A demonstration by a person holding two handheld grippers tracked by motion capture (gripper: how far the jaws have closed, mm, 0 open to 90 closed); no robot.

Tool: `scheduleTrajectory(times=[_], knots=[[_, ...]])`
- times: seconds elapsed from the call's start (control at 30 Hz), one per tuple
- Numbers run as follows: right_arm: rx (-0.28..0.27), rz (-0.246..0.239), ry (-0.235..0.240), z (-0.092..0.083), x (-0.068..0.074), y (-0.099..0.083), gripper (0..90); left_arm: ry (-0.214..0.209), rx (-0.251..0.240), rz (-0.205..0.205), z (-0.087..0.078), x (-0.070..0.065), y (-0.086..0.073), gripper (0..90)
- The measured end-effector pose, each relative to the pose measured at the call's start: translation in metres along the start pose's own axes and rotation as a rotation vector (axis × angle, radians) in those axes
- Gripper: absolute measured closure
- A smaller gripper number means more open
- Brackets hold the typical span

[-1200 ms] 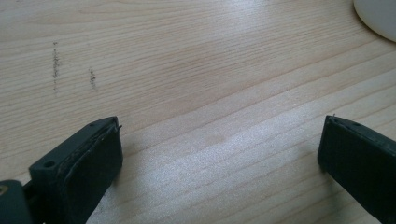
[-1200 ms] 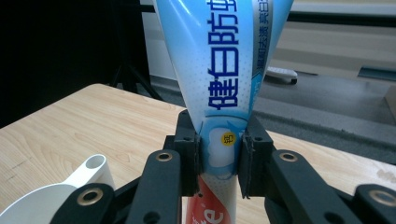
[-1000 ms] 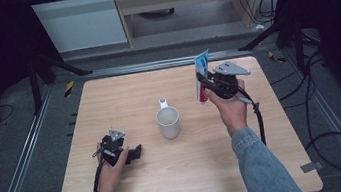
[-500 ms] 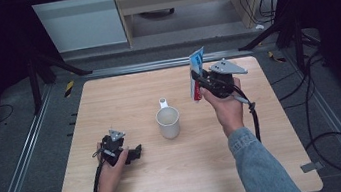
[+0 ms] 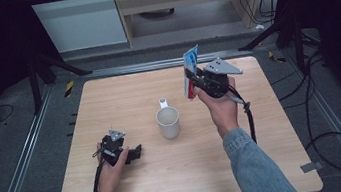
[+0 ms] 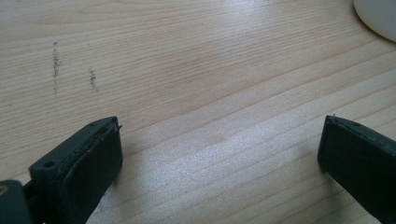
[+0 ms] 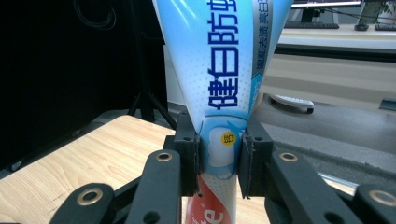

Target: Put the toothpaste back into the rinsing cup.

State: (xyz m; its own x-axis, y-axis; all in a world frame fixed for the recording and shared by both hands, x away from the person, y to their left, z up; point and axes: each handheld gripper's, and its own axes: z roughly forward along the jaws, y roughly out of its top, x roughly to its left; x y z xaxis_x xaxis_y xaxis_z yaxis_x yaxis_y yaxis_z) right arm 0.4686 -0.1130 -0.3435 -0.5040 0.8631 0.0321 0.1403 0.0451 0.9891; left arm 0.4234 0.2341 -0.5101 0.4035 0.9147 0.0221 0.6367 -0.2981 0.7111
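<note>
A toothpaste tube (image 5: 191, 72) is held clamped in the right gripper (image 5: 195, 80), above the far right part of the wooden table (image 5: 277, 151). The tube is kept upright, with its flat crimped end pointing up and its red lower part hanging below the jaws. In the right gripper view the tube (image 7: 219, 84) is seen pinched about its middle between the two black pads, one pressed on each side, and blue lettering is shown on its pale blue body. The right gripper (image 7: 219, 161) is carried by the person's right hand (image 5: 221, 109), which is raised off the table top.

A white mug (image 5: 168, 122) is stood near the middle of the table, its handle turned toward the far edge. The tube is held to the right of the mug and beyond it, apart from it.

The left gripper (image 5: 133, 153) is rested on the near left part of the table, held by the left hand (image 5: 112, 165). In the left gripper view its jaws are seen spread wide apart over bare wood, with nothing between them, and the rim of the mug (image 6: 378, 16) is caught in the top right corner.
</note>
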Motion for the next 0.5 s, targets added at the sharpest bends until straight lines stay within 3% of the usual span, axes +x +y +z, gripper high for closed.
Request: scheduleTrajectory(times=[0.5], knots=[[-0.029, -0.001, 0.03, 0.005, 0.02, 0.005, 72.8, 0.0, -0.001, -0.001, 0.0, 0.0, 0.0, 0.0]])
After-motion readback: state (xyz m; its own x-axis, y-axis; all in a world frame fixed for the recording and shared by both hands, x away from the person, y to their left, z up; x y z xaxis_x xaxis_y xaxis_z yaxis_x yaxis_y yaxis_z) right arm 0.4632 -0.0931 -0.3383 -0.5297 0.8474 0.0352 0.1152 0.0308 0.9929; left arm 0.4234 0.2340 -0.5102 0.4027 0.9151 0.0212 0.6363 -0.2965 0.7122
